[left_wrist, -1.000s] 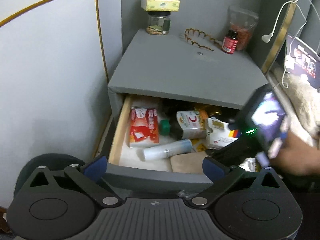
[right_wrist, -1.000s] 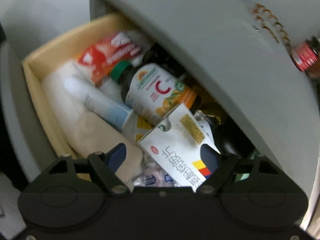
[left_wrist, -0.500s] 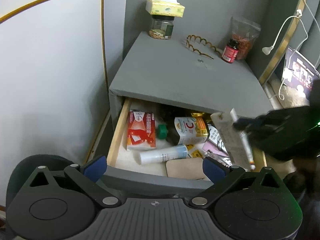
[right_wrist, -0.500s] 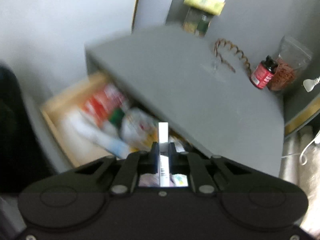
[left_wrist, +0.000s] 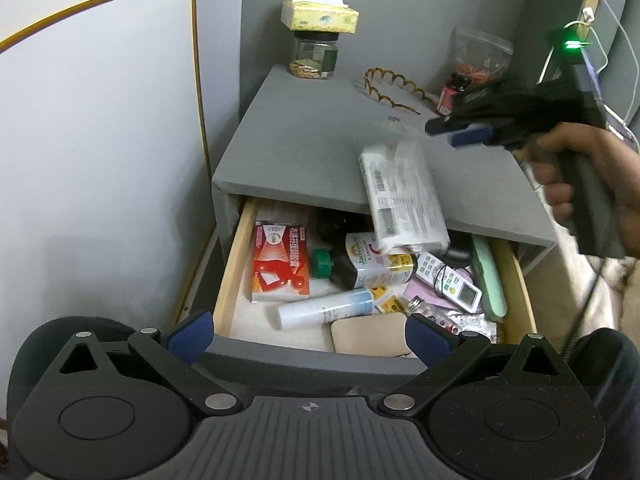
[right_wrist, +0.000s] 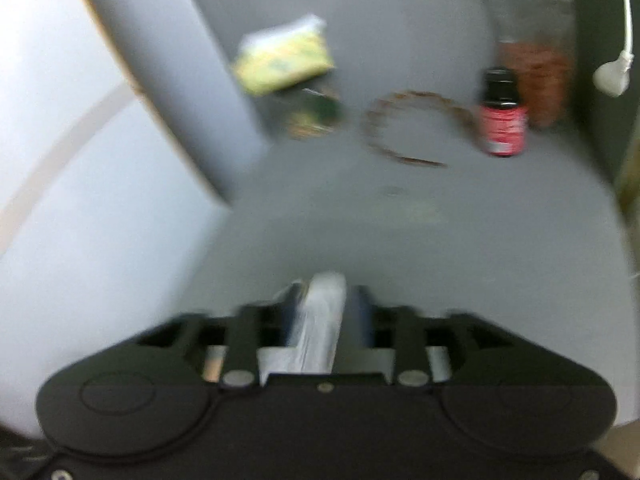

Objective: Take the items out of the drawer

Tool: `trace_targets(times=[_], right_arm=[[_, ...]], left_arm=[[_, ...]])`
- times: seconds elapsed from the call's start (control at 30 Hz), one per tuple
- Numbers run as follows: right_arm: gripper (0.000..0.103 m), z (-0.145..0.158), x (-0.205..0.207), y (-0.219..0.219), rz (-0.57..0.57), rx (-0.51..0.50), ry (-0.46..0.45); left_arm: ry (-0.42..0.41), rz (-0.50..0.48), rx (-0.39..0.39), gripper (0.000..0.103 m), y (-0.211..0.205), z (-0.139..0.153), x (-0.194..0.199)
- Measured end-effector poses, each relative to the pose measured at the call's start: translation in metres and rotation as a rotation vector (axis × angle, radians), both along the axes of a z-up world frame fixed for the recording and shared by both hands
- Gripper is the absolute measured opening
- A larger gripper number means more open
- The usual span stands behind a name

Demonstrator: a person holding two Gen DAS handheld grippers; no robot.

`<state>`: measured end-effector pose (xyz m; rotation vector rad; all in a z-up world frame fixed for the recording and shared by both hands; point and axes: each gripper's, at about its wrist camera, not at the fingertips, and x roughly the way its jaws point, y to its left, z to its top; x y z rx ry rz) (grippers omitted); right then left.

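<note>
Now right fingers (right_wrist: 359,314) pinch a white box (right_wrist: 323,320); left fingers (left_wrist: 189,334) spread near drawer (left_wrist: 233,272).

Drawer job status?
Done: nothing from the drawer rests on the cabinet top yet. In hand: the right gripper holds a white box over the cabinet's front edge; the left gripper is open and empty. Left: red box, bottle, spray tube, remote and more.

Grey nightstand (left_wrist: 320,140) in corner — grey back wall (left_wrist: 400,8), pale gold-trimmed panel (left_wrist: 100,120) on left.
</note>
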<state>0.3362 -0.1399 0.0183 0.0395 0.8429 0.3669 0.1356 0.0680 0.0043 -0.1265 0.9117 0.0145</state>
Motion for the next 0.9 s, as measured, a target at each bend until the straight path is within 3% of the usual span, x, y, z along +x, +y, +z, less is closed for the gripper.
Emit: trace_targets(times=[0.03,0.1,0.17,0.37,0.53,0.63,0.77,0.9], right_arm=[[0.048,0.000,-0.005,0.004,-0.004,-0.044,-0.028],[0.054,0.003,-0.019,0.007,0.034,-0.040,-0.052],[0.067,0.001,-0.039,0.009,0.105,-0.022,-0.039],[0.068,-0.015,-0.086,0.003,0.200,-0.099,-0.038],[0.068,-0.030,-0.089,-0.013,0.224,-0.083,0.052],[0.073,-0.052,-0.096,-0.004,0.390,-0.203,0.149],[0.073,-0.085,-0.105,0.016,0.494,-0.408,0.133],[0.072,-0.115,-0.090,0.032,0.539,-0.471,0.179]], left_arm=[[-0.002,0.005,-0.004,0.101,0.002,0.001,0.000],[-0.004,0.012,-0.008,0.101,0.004,0.002,0.000],[-0.001,0.016,-0.012,0.101,0.006,0.001,0.001],[0.008,0.022,-0.017,0.101,0.009,0.000,0.002],[0.006,0.027,-0.018,0.101,0.010,0.001,0.002],[0.010,0.025,-0.003,0.101,0.008,-0.002,0.002],[0.019,0.013,0.002,0.101,0.004,-0.005,0.001],[0.017,0.008,0.008,0.101,0.003,-0.006,0.001]])
